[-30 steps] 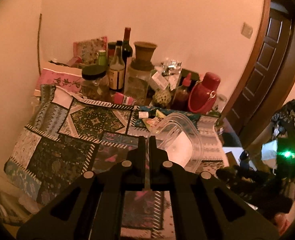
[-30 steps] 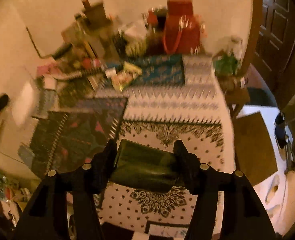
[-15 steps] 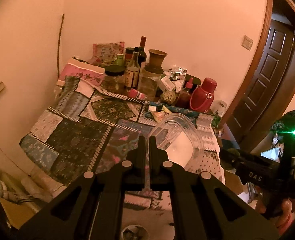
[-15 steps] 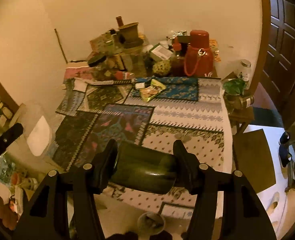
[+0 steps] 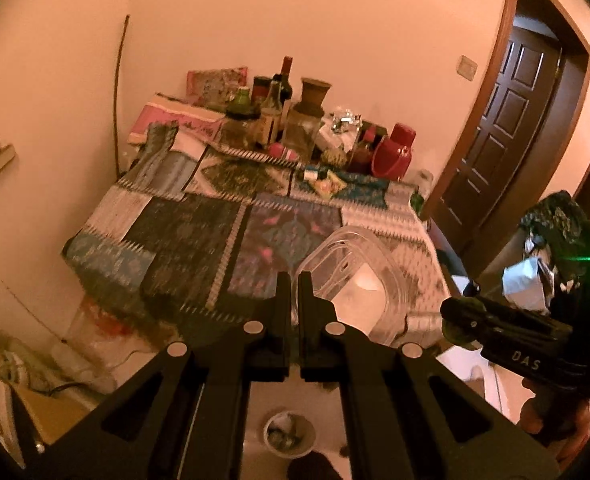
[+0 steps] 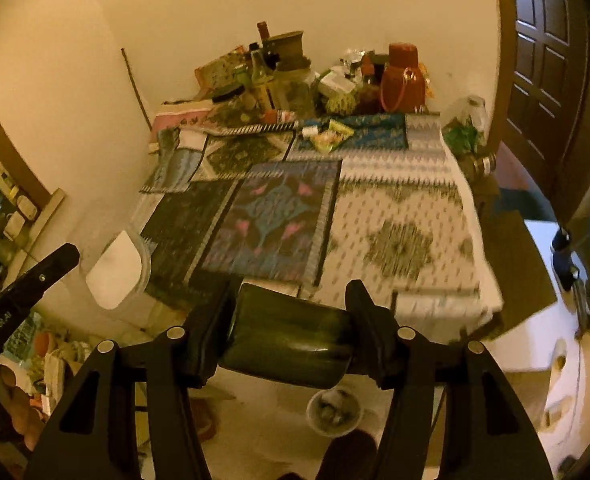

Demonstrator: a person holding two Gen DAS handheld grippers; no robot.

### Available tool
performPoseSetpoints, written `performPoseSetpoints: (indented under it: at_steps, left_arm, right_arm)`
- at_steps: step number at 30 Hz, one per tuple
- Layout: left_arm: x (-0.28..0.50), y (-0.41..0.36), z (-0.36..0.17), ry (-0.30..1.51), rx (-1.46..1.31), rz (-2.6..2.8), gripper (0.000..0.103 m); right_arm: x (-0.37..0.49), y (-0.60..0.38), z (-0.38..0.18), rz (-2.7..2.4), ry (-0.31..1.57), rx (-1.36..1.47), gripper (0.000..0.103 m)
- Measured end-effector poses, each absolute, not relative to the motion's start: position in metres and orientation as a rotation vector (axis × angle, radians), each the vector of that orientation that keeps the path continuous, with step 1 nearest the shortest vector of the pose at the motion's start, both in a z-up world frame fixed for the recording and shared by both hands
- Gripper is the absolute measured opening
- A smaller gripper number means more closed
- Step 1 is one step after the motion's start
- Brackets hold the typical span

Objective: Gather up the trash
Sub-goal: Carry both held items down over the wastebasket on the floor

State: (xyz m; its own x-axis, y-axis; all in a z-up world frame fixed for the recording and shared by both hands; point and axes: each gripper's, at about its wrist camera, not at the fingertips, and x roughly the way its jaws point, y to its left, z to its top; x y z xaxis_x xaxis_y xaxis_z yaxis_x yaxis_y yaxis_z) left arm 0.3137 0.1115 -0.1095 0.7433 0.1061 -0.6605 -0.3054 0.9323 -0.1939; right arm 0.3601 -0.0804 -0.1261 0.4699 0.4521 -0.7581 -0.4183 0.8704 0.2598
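Note:
My left gripper [image 5: 293,280] is shut on the rim of a clear plastic container [image 5: 355,280], which hangs out to its right, past the near edge of the table. In the right wrist view that same container [image 6: 115,272] shows at the left beside the left gripper's black arm [image 6: 27,284]. My right gripper [image 6: 291,296] is shut on a dark green bottle [image 6: 289,338], held crosswise between both pads. A small white bin [image 5: 289,434] with trash inside stands on the floor below both grippers, also seen as the bin [image 6: 334,411] in the right wrist view.
The table [image 6: 399,240] carries a patchwork cloth; bottles, jars and a red jug [image 6: 401,76] crowd its far end by the wall. A snack wrapper [image 6: 329,136] lies near them. A dark door [image 5: 507,144] stands at the right. Bags and clutter [image 6: 47,360] sit on the floor at the left.
Both grippers have drawn back from the table with their loads, so the table looks smaller and farther. The floor and the white bin have come into view below them.

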Motion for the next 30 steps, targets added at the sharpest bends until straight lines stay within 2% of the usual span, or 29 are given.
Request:
performPoseSetpoints:
  at_steps: [9,18,30]
  left_arm:
    - [0.246,0.116,-0.153,0.819,-0.286,0.18,0.001]
    - [0.236,0.114,-0.223,0.946,-0.317,0.168,0.001]
    - [0.262,0.106,-0.414,1.105,-0.357,0.259,0.001]
  right_arm:
    - [0.294,-0.068,-0.162,0.481,1.009,0.048,0.053]
    - [0.285,-0.069,-0.245,0.436,1.162,0.007,0.053]
    - [0.303,-0.082,-0.41,0.487,1.29,-0.027,0.053]
